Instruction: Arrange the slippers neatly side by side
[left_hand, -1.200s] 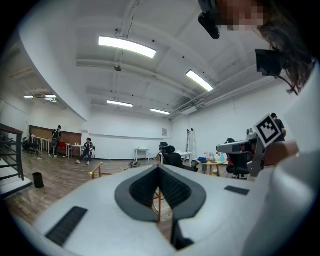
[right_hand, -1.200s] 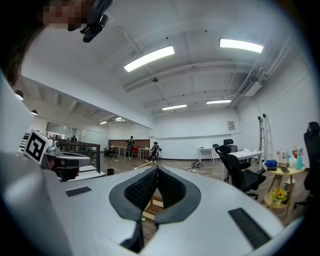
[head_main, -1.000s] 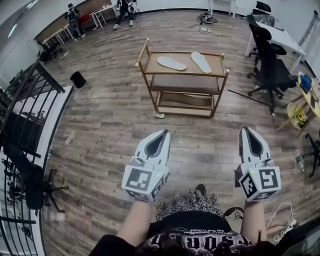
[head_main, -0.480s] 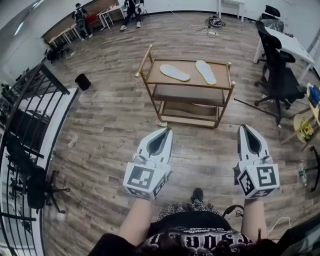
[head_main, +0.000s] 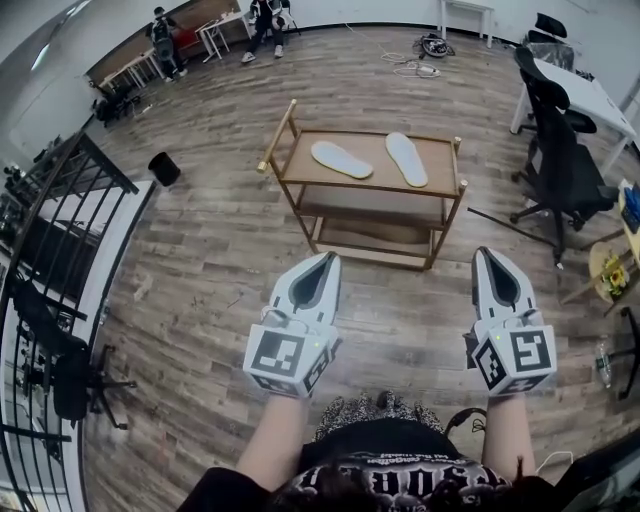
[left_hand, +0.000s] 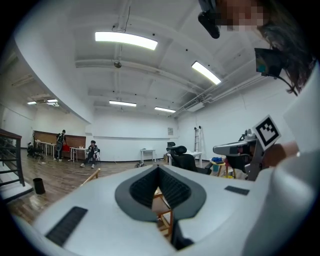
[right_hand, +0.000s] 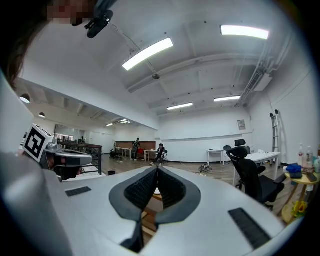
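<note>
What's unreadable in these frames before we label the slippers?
- Left slipper, right slipper: head view, too small to tell strap or which foot.
- Cart: gripper views, left gripper and right gripper bodies hide all but a sliver; no slippers seen.
- Lower shelves: head view, top shelf covers most.

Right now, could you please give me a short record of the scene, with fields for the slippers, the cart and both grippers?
slippers: two pale ones, left slipper and right slipper, lying flat, apart, at different angles
support: top shelf of the wooden cart
left gripper: jaws together, nothing between them, held low, well short of the cart
right gripper: jaws together, empty, also short of the cart
task state: slippers not yet side by side
</note>
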